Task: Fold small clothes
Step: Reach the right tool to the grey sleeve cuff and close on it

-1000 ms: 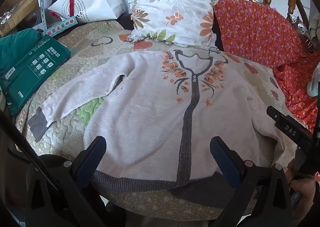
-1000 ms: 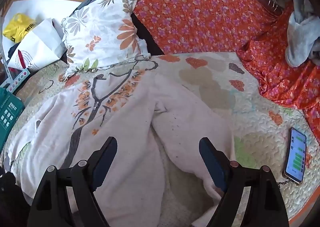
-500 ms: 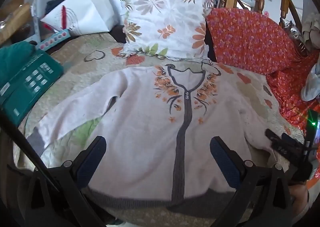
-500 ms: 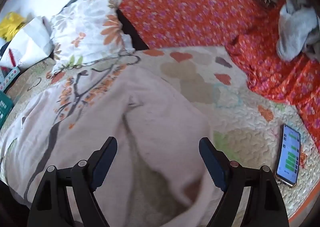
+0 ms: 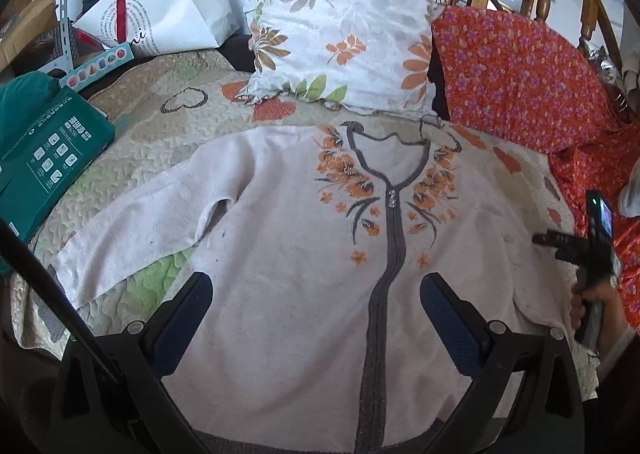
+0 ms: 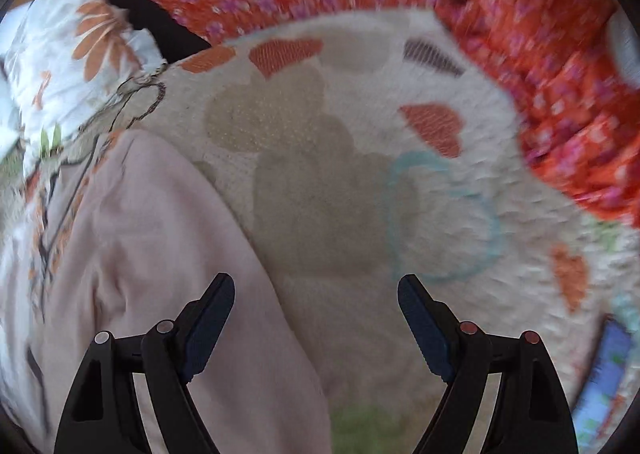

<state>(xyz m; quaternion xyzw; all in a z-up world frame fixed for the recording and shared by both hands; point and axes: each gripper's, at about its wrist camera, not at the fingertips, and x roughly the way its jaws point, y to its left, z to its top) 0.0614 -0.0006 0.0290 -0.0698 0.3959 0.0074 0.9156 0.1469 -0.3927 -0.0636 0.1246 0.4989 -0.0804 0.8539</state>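
A floral pillow (image 5: 344, 34) and red flowered cloth (image 5: 520, 70) crowd the head of the bed, a green box (image 5: 48, 158) at the side. The pale knit cardigan (image 5: 304, 254) lies flat on the quilt (image 5: 160, 134), grey zipper up. Left gripper (image 5: 316, 310) hovers over its hem, jaws wide, empty; right gripper (image 6: 316, 318) blurred, jaws spread, empty, at the sleeve's edge.

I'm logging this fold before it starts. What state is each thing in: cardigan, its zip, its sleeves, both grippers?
cardigan: spread flat, front up, unfolded.
zip: closed up to the neckline.
sleeve toward the green box: stretched out sideways on the quilt.
other sleeve: lying along the body's side; view blurred.
left gripper: open, holding nothing, over the lower body.
right gripper: open, holding nothing, at the sleeve's edge.
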